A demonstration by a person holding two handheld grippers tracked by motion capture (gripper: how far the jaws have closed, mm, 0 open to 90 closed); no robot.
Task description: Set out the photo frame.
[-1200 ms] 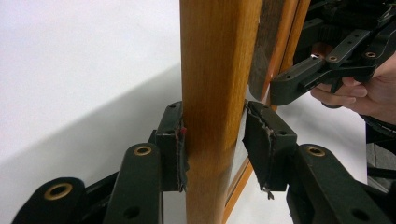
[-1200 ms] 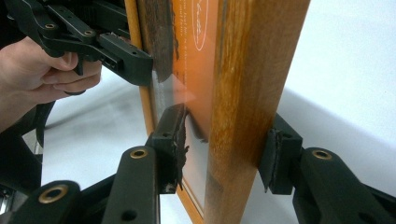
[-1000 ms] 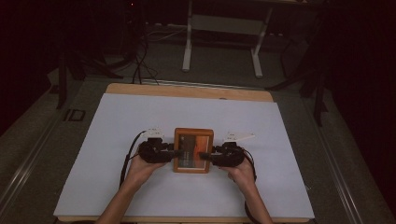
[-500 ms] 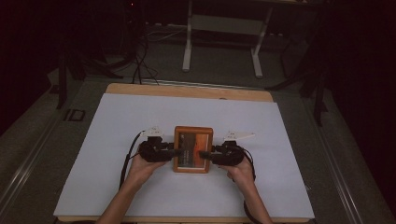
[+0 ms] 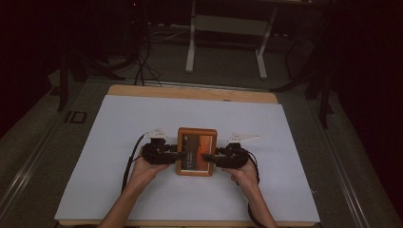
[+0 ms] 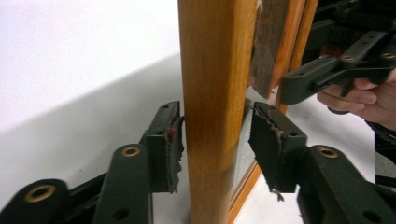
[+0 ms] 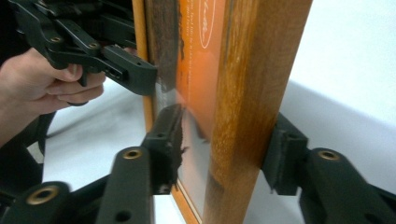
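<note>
A wooden picture frame (image 5: 196, 134) with an orange and brown picture under glass sits mid-table, held level by its two short sides. My left gripper (image 5: 175, 155) is shut on its left rim; in the left gripper view (image 6: 215, 133) one pad presses the back and the other the glass side of the frame (image 6: 212, 70). My right gripper (image 5: 212, 157) is shut on the right rim, its pads (image 7: 170, 140) clamping the frame (image 7: 252, 93) front and back. Each gripper view also shows the opposite gripper gripping the far rim. Whether the frame touches the table I cannot tell.
A white sheet covers the table (image 5: 142, 118), whose wooden edge (image 5: 190, 92) shows at the back. Beyond it stand a white stand's legs (image 5: 191, 52) and cables (image 5: 142, 61) on the dark floor. The person's forearms enter from the bottom.
The right gripper has edged a little inward onto the frame's rim. The frame and the left gripper have stayed nearly in place.
</note>
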